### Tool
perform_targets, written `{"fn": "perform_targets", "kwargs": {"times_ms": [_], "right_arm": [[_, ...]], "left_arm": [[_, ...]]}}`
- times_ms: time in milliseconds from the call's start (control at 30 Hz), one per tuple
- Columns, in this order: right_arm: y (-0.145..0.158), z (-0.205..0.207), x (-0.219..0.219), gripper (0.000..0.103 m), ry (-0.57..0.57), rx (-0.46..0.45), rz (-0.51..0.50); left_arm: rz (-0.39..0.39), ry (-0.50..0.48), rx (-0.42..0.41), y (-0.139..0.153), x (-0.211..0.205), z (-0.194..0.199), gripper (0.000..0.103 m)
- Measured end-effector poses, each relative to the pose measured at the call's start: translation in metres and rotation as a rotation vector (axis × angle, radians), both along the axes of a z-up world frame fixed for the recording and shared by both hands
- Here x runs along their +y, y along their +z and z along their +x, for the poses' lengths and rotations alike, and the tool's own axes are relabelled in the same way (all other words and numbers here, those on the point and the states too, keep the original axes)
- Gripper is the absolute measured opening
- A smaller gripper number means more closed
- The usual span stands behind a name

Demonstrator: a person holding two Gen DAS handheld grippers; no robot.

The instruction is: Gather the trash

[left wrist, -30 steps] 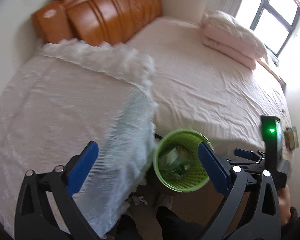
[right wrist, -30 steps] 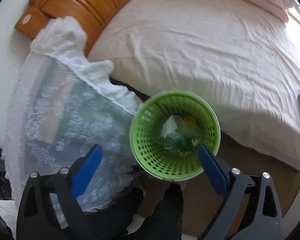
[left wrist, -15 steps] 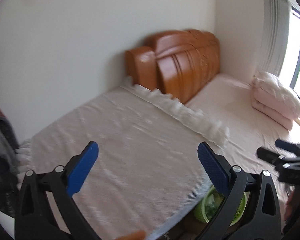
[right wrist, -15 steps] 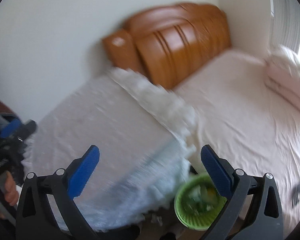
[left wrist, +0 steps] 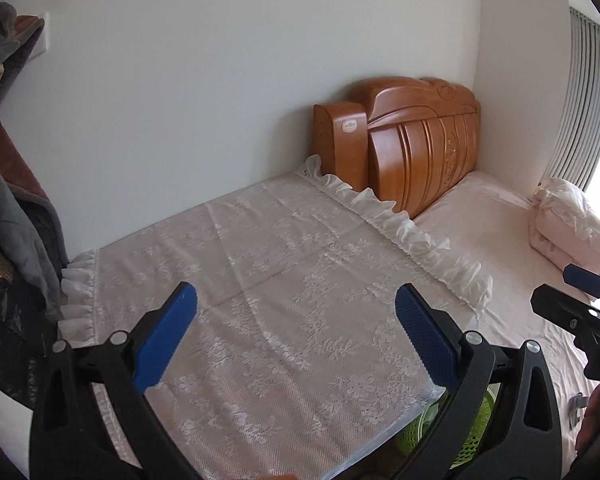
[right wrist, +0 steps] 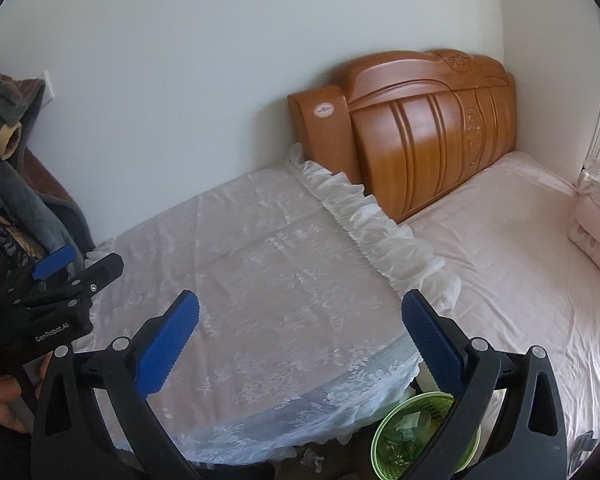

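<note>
A green mesh waste basket (right wrist: pixel 416 436) stands on the floor between the lace-covered table and the bed, with crumpled wrappers (right wrist: pixel 404 432) inside. It also shows in the left wrist view (left wrist: pixel 472 436), mostly hidden behind my finger. My left gripper (left wrist: pixel 296 344) is open and empty, raised over the lace cloth (left wrist: pixel 284 312). My right gripper (right wrist: pixel 300 344) is open and empty, above the table's near edge and the basket. A small crumpled scrap (right wrist: pixel 312 458) lies on the floor beside the basket.
A bed with a pink sheet (right wrist: pixel 508 264) and folded pink quilt (left wrist: pixel 572 224) lies to the right. A wooden headboard (right wrist: pixel 420 128) stands against the white wall. Dark clothes (left wrist: pixel 8 208) hang at the left. The lace cloth's ruffled edge (right wrist: pixel 364 216) meets the bed.
Both grippers have lifted and tilted up from looking down into the basket to looking across the table toward the wall. The basket has dropped to the bottom of both views. Both stay open.
</note>
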State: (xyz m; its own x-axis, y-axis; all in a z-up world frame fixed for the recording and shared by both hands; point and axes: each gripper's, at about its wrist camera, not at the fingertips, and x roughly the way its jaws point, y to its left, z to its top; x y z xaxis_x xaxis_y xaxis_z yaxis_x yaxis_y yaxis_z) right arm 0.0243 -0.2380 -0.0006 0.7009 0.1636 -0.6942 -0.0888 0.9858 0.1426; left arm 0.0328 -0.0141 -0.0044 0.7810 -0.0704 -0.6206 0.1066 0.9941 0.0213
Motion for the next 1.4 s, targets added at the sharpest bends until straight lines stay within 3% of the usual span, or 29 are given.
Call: {"fn": "perform_targets", "kwargs": {"times_ms": [1400], "right_arm": [[-0.007,0.000,0.010,0.101,0.008,0.042,-0.011]], "left_arm": [[-0.001,-0.018,0.036,-0.008,-0.005,0.005,0.095]]}}
